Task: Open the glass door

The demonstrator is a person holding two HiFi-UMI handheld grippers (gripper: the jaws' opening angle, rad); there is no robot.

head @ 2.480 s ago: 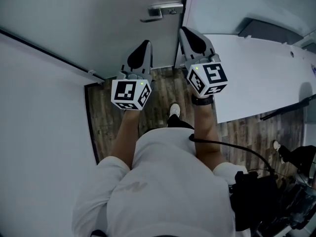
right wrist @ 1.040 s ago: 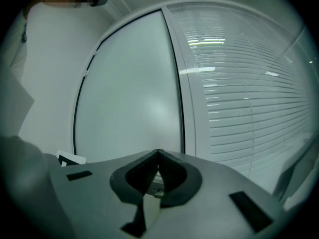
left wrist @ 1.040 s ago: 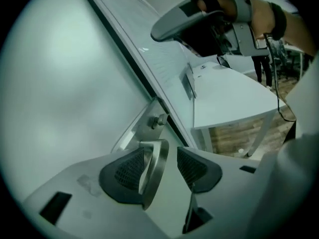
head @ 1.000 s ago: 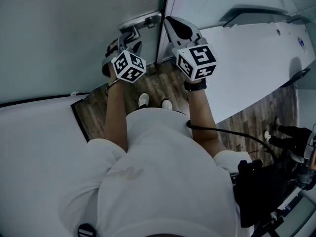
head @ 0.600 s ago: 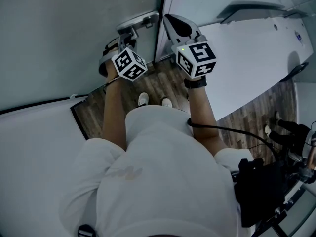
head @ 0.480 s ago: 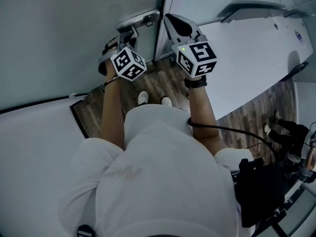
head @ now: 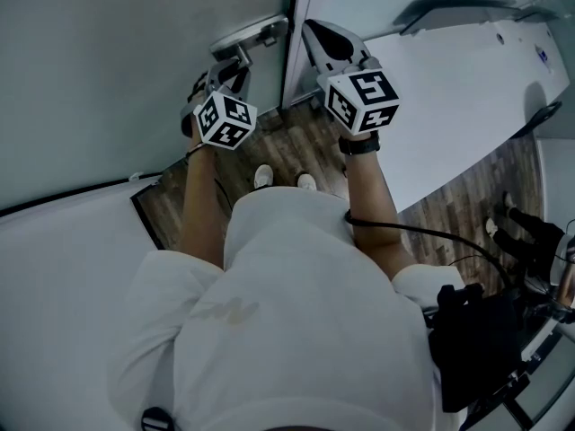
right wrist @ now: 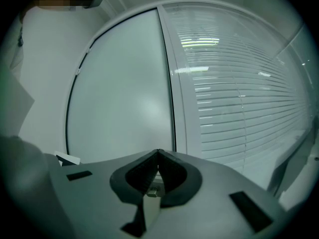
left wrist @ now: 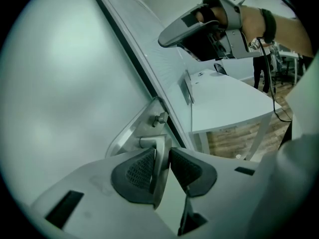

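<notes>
At the door handle [left wrist: 160, 169], we are now clamping the left tool [left wrist: 162, 156] on it after reaching in. The right tool [right wrist: 158, 154] is hovering beside the handle, closed and empty, so we are judging the glass door [head: 135, 61] ready for unlatching.

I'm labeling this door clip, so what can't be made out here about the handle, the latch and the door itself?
- Head view: how the left gripper grips the door handle; its own body and marker cube cover the contact.
- Left gripper view: the handle's lower end, hidden behind the gripper's body.
- All views: the latch is not shown, so whether the glass door is released cannot be told.
</notes>
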